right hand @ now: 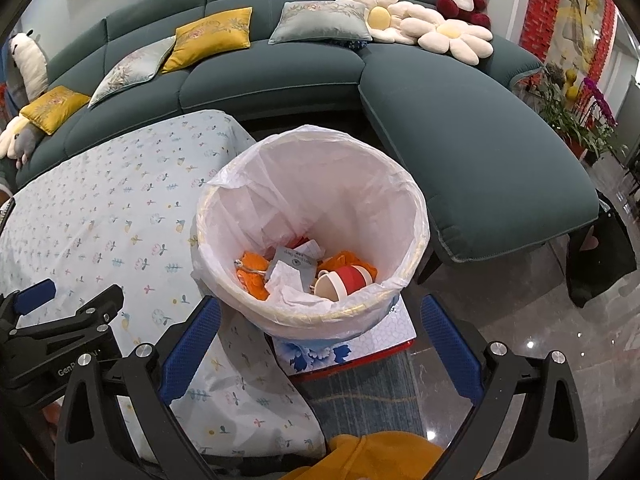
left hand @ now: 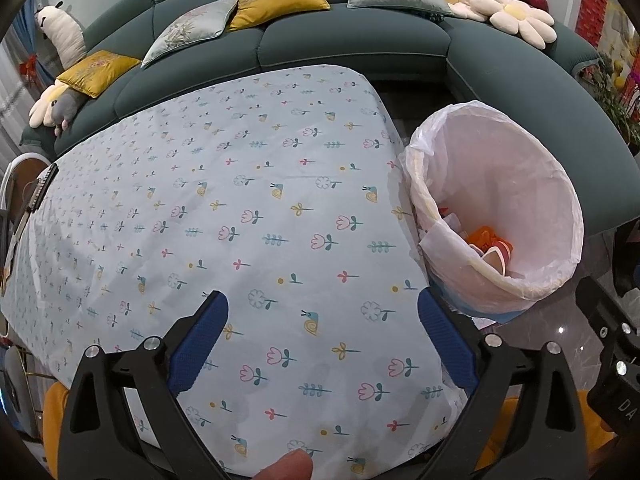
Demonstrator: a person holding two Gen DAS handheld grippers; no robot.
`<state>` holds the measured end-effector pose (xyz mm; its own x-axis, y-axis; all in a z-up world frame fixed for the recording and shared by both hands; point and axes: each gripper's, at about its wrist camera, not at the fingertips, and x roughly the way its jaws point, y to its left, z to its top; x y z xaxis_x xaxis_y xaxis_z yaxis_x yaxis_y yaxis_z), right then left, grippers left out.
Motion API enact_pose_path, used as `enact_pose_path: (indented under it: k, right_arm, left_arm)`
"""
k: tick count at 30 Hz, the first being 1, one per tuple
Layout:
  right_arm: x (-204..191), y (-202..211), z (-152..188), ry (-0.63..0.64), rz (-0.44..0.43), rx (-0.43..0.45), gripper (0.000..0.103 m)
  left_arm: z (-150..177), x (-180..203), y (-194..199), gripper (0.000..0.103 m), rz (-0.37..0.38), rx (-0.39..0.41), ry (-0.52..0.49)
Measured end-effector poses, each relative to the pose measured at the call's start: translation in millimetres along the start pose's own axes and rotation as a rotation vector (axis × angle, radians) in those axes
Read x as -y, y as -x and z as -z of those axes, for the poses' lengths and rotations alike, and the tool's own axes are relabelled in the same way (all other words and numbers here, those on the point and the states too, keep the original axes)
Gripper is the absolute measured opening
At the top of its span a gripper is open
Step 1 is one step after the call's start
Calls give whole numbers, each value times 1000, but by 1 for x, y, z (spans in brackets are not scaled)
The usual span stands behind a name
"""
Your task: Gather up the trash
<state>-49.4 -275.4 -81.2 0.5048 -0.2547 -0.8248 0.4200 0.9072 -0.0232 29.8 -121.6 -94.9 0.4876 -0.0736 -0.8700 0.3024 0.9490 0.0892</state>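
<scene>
A round trash bin (right hand: 404, 216) lined with a white bag stands beside the table's right end, on a blue-flowered box (right hand: 360, 348). Inside lie orange wrappers (right hand: 252, 268), crumpled paper (right hand: 288, 276) and a red and white cup (right hand: 344, 280). The bin also shows in the left wrist view (left hand: 532, 184). My right gripper (right hand: 320, 316) is open and empty, just in front of the bin's near rim. My left gripper (left hand: 322, 312) is open and empty above the table (left hand: 240, 200), which carries a floral cloth with no trash on it.
A dark green corner sofa (right hand: 460, 152) with yellow and grey cushions and flower pillows wraps behind the table and bin. A glossy dark floor (right hand: 540, 344) lies to the right. Dark objects (left hand: 36, 192) sit at the table's far left edge.
</scene>
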Motion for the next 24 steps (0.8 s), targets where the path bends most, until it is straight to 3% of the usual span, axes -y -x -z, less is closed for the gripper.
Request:
enact_pose_path:
  k: [24]
  right_arm:
    - [1,-5,11,14,1,-26,96]
  left_arm:
    - [5,7,1,92,6,11,-2]
